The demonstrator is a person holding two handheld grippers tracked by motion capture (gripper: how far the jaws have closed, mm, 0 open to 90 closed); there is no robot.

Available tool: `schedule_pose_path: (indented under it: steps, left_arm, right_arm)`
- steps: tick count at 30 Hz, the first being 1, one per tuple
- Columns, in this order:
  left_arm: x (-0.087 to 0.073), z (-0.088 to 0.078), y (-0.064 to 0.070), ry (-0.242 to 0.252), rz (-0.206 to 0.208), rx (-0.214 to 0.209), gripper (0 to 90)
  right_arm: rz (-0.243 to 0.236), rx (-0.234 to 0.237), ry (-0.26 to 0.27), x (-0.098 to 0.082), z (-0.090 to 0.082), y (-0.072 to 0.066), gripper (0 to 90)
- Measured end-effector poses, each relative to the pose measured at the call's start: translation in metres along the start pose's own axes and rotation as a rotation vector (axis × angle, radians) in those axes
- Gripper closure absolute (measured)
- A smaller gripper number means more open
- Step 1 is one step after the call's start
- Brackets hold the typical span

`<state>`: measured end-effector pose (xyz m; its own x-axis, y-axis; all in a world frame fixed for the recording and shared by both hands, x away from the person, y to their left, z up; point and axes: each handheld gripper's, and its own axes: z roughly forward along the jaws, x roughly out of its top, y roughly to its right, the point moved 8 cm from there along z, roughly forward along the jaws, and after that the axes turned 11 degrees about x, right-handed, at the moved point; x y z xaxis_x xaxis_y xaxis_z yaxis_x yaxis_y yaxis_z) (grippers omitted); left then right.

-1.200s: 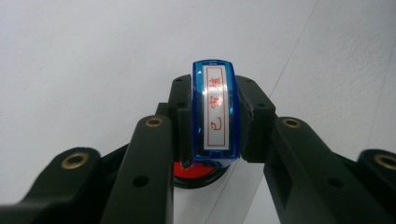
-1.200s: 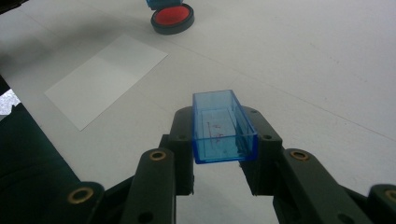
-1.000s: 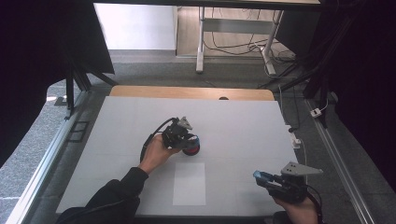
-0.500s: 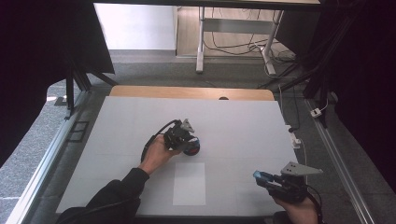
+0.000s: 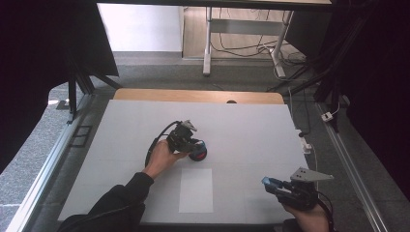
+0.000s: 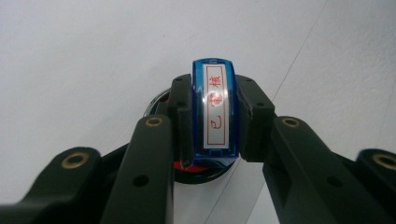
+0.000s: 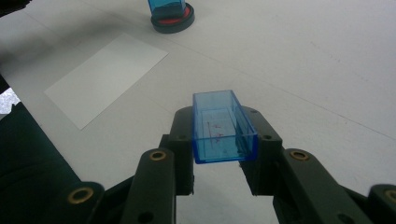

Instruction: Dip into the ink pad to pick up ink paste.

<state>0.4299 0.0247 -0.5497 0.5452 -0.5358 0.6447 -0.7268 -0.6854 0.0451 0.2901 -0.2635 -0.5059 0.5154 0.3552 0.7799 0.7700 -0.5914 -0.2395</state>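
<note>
Count: two grippers, one blue stamp, one blue stamp cap, one round red-and-black ink pad, one white paper sheet, all on one white table. Landmark is the paper sheet, which lies flat near the person's edge of the table, long axis running away from the person. Left gripper sits just beyond the sheet's far edge, a bit left of its centre line, jaws clamped on the blue stamp from both sides. In the left gripper view the stamp stands on end between the pads, long axis along the jaws' line of sight, labelled top face toward the camera, red characters reading down the label. Its lower end is on or just over the ink pad; contact can't be confirmed. The ink pad lies directly past the sheet's far edge, near but clear of the sheet. Right gripper is to the right of the sheet, well apart from it, near the table's near edge, jaws closed on the stamp cap. Cap is a clear blue rectangular shell, open side up, long axis pointing straight out ahead of the jaws, held above the table.
</note>
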Motion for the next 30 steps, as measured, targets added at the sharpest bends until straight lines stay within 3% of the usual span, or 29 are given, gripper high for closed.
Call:
schedule_pose_path:
  steps: [6, 10, 17, 19, 23, 30]
  left_arm:
    - [-0.001, 0.001, -0.004, 0.004, -0.032, -0.031, 71.0]
    - [0.000, 0.000, 0.000, -0.001, 0.010, 0.005, 71.0]
    - [0.000, -0.001, 0.010, -0.007, 0.124, 0.110, 70.9]
    - [0.000, -0.001, 0.012, -0.006, 0.137, 0.124, 70.9]
    - [0.000, 0.000, 0.009, 0.004, 0.105, 0.099, 70.9]
    - [-0.002, 0.000, 0.000, 0.022, 0.035, 0.012, 70.8]
  right_arm:
    - [0.001, 0.000, -0.002, 0.000, 0.000, 0.000, 67.7]
    - [0.001, 0.000, -0.002, 0.000, 0.000, 0.000, 67.7]
    - [0.000, 0.000, -0.002, 0.000, 0.000, 0.000, 67.6]
    - [0.000, 0.000, 0.000, 0.000, 0.000, 0.000, 67.6]
    - [0.000, 0.000, 0.000, 0.000, 0.000, 0.000, 67.7]
    - [-0.002, 0.003, -0.003, 0.000, 0.000, 0.000, 67.6]
